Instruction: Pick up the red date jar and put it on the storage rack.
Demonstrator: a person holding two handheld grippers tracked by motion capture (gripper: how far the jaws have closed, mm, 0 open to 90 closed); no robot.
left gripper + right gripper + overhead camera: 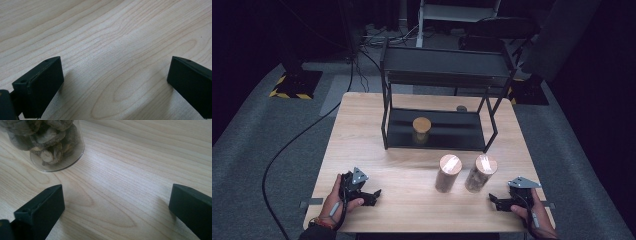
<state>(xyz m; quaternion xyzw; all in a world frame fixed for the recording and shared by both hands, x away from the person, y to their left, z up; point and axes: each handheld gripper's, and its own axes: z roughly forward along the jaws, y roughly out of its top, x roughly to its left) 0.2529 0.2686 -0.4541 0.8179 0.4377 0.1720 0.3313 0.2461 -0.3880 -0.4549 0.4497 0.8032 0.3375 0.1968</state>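
Jars (pixel 481 173) stand untouched near the right gripper (pixel 495 202); both it and the left gripper (pixel 375 194) gape wide, empty.

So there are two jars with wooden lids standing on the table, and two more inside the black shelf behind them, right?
Not quite. The high view shows one jar in the shelf, not two. The two lidded jars do stand on the table in front of it.

Two upright cork-lidded jars (pixel 464 173), near table's front.
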